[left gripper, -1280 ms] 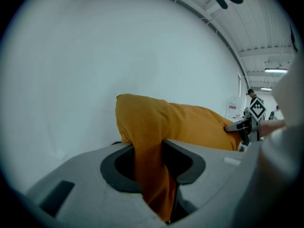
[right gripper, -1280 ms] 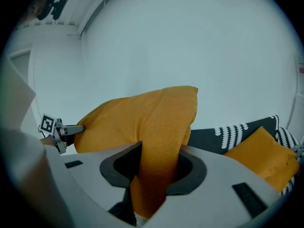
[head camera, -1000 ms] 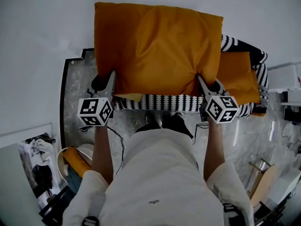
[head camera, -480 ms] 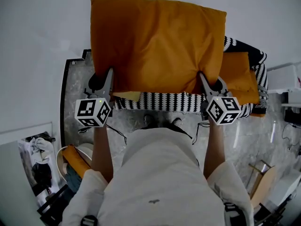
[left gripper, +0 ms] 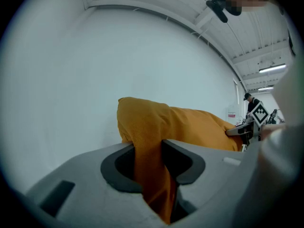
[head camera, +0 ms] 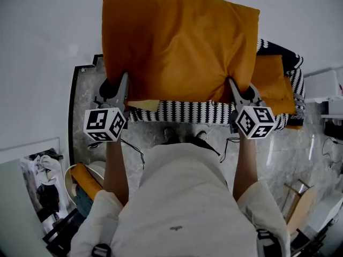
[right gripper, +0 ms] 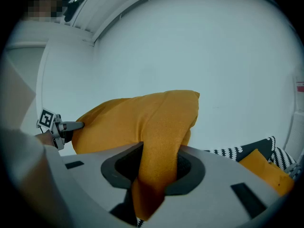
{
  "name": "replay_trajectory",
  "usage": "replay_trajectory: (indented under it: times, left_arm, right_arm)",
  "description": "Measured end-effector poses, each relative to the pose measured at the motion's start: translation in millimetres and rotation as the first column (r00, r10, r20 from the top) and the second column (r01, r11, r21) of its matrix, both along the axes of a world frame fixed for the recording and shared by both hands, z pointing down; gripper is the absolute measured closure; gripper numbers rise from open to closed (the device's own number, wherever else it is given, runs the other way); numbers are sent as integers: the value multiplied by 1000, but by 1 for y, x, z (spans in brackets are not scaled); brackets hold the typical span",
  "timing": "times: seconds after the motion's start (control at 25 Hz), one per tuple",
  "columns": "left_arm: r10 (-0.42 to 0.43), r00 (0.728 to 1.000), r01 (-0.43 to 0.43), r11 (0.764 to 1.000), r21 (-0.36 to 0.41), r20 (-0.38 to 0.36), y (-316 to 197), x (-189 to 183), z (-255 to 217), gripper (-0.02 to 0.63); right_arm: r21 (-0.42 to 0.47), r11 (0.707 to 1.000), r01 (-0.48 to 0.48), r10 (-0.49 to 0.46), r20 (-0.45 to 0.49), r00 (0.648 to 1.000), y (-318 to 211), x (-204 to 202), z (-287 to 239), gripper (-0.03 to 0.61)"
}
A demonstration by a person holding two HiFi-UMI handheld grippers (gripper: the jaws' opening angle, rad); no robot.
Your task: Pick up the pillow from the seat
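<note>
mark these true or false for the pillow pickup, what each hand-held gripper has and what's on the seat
1. The left hand-held gripper pinches a corner of the pillow. True.
2. The pillow lies flat on the seat. False: both grippers hold it up off the seat.
3. The right hand-held gripper is empty. False: pillow fabric sits between its jaws, which are closing.
4. A second pillow lies on the seat. True.
5. The seat is plain white. False: it has a black-and-white pattern.
</note>
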State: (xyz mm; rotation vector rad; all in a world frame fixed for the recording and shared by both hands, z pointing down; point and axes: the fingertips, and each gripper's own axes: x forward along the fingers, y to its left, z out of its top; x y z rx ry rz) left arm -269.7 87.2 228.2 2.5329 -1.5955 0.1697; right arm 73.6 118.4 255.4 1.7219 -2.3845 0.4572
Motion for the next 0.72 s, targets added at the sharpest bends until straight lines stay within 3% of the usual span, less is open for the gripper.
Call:
replay_trajectory:
  times: [0.72]
  left_arm:
    - [-18, 1000, 18, 1000, 0, -16, 9, -6, -2, 476]
  right_arm:
    - [-4, 1000, -10, 9, -30, 1000, 8, -4, -4, 451]
